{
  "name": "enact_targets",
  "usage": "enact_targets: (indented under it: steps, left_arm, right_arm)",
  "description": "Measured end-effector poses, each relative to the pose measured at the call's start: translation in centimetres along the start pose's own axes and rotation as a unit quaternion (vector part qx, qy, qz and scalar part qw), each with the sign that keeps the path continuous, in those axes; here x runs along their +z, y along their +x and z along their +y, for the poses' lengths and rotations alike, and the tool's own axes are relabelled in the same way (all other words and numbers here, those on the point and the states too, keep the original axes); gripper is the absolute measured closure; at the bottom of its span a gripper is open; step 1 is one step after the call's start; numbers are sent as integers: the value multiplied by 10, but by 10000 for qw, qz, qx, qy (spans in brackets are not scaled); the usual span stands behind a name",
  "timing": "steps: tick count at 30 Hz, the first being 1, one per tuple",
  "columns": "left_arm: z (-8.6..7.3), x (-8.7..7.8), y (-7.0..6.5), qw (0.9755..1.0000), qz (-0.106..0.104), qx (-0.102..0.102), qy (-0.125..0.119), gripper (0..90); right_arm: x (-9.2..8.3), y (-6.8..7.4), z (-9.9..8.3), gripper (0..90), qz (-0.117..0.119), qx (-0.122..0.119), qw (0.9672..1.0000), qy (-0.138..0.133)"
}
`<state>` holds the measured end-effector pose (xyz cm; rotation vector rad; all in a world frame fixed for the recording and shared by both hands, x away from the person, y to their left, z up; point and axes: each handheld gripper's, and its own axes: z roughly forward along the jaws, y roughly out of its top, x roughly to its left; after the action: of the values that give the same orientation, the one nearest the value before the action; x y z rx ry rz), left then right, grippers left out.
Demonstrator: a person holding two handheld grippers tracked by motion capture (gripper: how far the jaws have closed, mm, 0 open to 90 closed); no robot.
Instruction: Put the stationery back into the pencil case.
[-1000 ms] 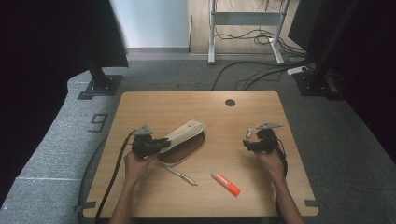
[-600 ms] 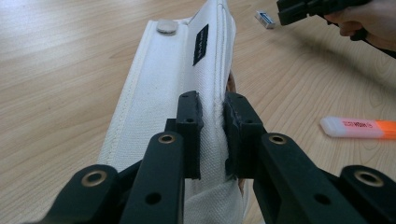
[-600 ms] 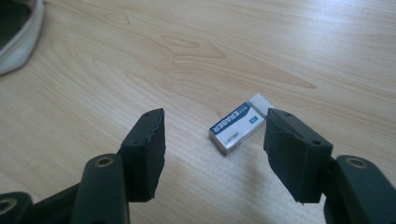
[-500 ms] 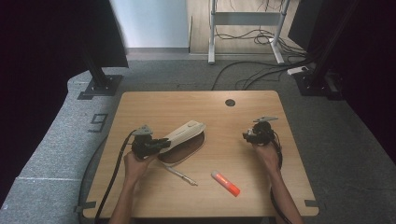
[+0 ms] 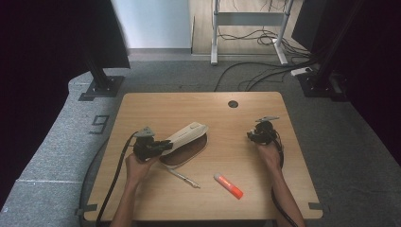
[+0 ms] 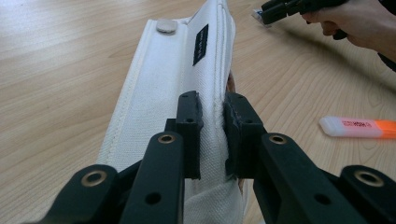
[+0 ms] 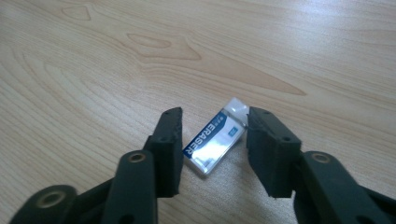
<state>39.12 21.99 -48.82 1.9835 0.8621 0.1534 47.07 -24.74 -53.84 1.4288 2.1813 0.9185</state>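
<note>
Between the right tongs (image 7: 212, 140) (closing): "ERASER" (image 7: 215, 137).

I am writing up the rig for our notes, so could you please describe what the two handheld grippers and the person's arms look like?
Both the left gripper and the right gripper are black, each with two blocky jaws on arms studded with brass-ringed holes. A grey three-cornered plate tops each one, and a black cable trails back from each towards the person. The forearms are bare, with no sleeves in sight.
</note>
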Motion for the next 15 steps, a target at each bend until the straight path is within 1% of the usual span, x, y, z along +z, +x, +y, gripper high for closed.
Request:
enact_targets:
  steps: [5, 6, 7, 15]
  left_arm:
    - [0, 0, 0, 10000, 0, 12, 3, 772]
    - [0, 0, 0, 10000, -3, 11, 3, 772]
    - [0, 0, 0, 10000, -8, 10, 3, 771]
    - [0, 0, -1, 10000, -6, 5, -13, 771]
  right_arm:
    - [1, -1, -2, 651, -31, -35, 10000, 52]
    - [1, -1, -2, 651, -31, -35, 10000, 52]
    - [1, -3, -3, 706, -22, -16, 10000, 56]
    - [-2, -6, -4, 717, 32, 72, 10000, 17]
